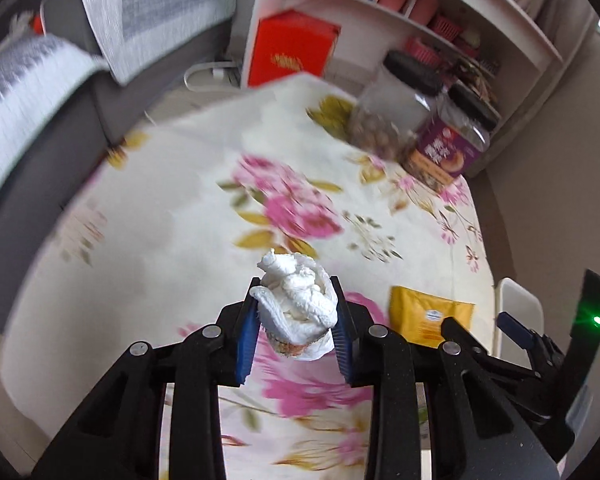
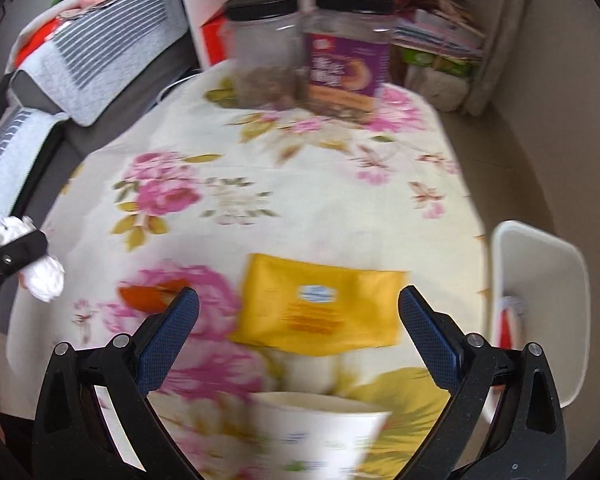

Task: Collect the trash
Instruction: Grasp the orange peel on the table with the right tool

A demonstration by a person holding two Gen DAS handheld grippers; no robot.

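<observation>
left gripper [image 1: 296, 312] clamped on a crumpled white tissue wad [image 1: 296, 304], blue pads [image 1: 247, 336] pressed against both sides of it, wad lifted above the flowered tablecloth [image 1: 180, 200]. same wad seen in the right wrist view at the far left edge, sticking out either side of a black finger. right gripper [image 2: 299, 336] spread wide, nothing between its fingers [image 2: 168, 340], hovering over the table. yellow packet [image 2: 320, 312] lying flat on the cloth just ahead of the open fingers, blurred. paper cup [image 2: 320, 432] standing near the bottom edge of the right wrist view, between the two fingers and closer to the camera than the packet, rim blurred. small orange scrap [image 2: 148, 296] on the cloth beside the right gripper's left finger. white bin [image 2: 540, 304] standing off the right edge of the table, something red inside. two clear jars with black lids at the far end of the table, one plain [image 2: 264, 48], one with a purple label [image 2: 348, 52], touching or nearly so. white shelves [image 1: 400, 12] behind them, a grey sofa [image 1: 60, 120] to the left.
</observation>
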